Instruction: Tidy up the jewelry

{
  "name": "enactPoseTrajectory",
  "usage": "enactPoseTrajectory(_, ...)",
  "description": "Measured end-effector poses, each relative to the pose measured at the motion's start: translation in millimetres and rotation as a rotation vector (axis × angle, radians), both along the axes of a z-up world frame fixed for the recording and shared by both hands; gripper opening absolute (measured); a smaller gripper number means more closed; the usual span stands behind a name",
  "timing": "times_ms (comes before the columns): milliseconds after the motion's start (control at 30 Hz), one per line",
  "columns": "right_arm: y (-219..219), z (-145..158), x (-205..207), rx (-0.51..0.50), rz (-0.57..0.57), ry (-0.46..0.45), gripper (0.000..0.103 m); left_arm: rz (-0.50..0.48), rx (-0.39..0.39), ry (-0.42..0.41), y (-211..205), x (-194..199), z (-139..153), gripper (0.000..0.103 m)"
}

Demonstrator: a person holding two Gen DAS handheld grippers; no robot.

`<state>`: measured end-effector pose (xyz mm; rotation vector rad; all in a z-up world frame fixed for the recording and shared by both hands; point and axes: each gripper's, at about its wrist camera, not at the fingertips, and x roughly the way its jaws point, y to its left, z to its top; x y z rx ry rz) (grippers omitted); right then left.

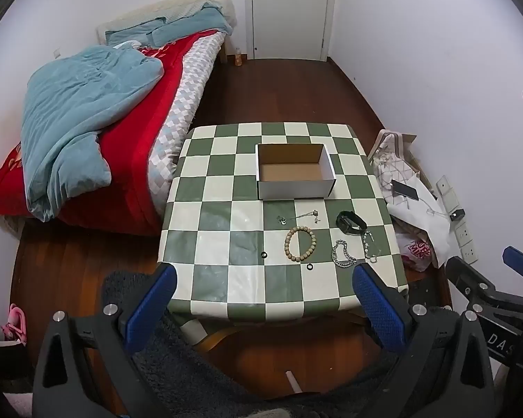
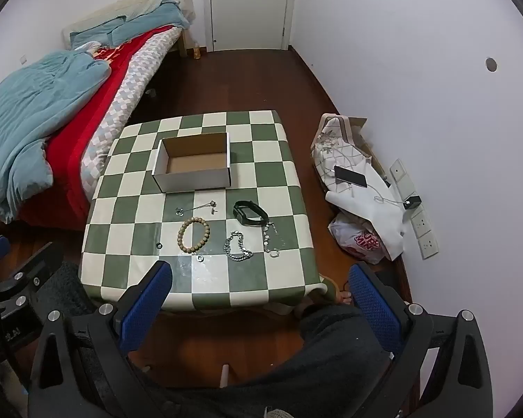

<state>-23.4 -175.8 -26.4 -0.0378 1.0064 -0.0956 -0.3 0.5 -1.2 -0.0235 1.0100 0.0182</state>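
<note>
An open empty cardboard box [image 1: 294,170] [image 2: 194,165] stands on the green-and-white checkered table [image 1: 212,244] [image 2: 129,188]. In front of it lie a wooden bead bracelet [image 1: 300,244] [image 2: 193,235], a silver chain bracelet [image 1: 344,254] [image 2: 238,246], a pearl-like bracelet [image 1: 370,246] [image 2: 272,240], a black wristband [image 1: 350,223] [image 2: 250,213], small earrings [image 1: 298,216] [image 2: 196,208] and two small rings [image 1: 263,255] [image 1: 309,267]. My left gripper [image 1: 263,304] and my right gripper [image 2: 259,299] are both open and empty, held above the table's near edge.
A bed [image 1: 97,132] with a blue quilt and red blanket stands left of the table. Bags, a phone [image 2: 350,176] and chargers lie on the floor at the right wall. A closed door [image 1: 289,10] is at the back. A dark rug [image 1: 177,365] lies below.
</note>
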Motion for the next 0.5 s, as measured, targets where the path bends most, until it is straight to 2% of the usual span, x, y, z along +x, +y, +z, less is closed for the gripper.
enactPoseTrajectory(500, 2.0, -6.1, 0.6, -0.008, -0.002, 0.008, 0.102, -0.009, 0.004, 0.008, -0.5, -3.7, -1.3, 0.103)
